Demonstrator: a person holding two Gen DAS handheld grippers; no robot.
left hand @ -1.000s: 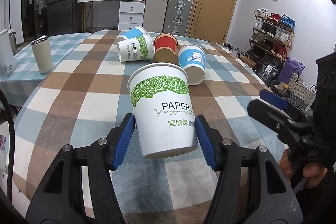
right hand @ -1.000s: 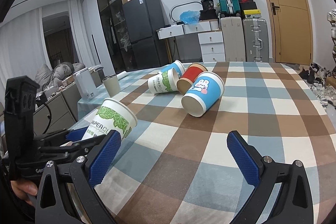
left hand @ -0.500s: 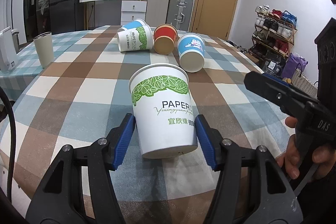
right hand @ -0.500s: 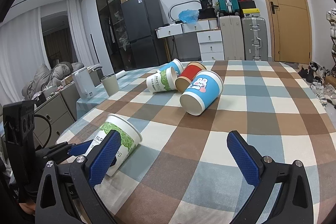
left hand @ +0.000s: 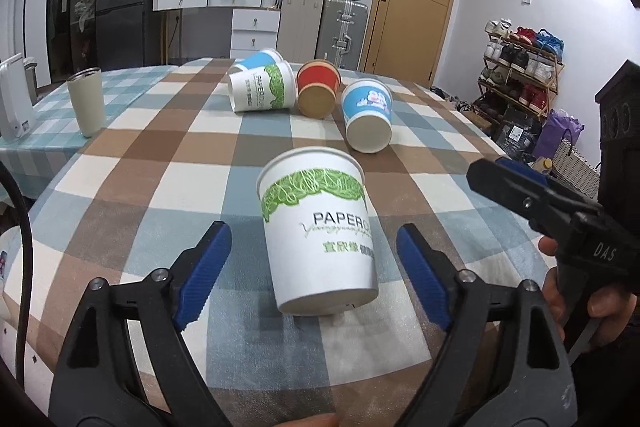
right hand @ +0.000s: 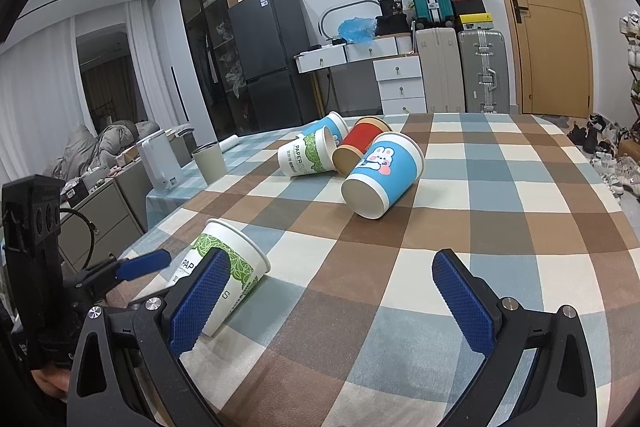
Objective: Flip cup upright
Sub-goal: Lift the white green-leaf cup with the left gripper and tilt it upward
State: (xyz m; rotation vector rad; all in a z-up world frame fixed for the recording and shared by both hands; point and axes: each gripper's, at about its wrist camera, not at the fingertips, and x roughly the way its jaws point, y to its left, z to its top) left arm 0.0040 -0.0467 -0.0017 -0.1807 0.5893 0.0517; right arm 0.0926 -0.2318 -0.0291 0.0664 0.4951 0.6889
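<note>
A white paper cup with a green leaf band (left hand: 320,231) stands upright on the checked tablecloth, between the spread blue pads of my left gripper (left hand: 316,267), which is open and not touching it. The same cup shows in the right wrist view (right hand: 224,275), partly behind my right gripper's left finger. My right gripper (right hand: 332,303) is open and empty above the table. Several other cups lie on their sides farther back: a blue rabbit cup (left hand: 367,121), a red cup (left hand: 318,95), a white-green cup (left hand: 260,93) and a blue cup (left hand: 256,61) behind it.
A beige metal tumbler (left hand: 86,101) stands upright at the left on a second checked table (left hand: 36,131), next to a white appliance (left hand: 12,103). My right gripper shows at the right in the left wrist view (left hand: 560,211). Suitcases, drawers and a door stand behind the table.
My left gripper has opened and let go of the white-green cup, which now stands on the table. The right gripper has barely moved.
</note>
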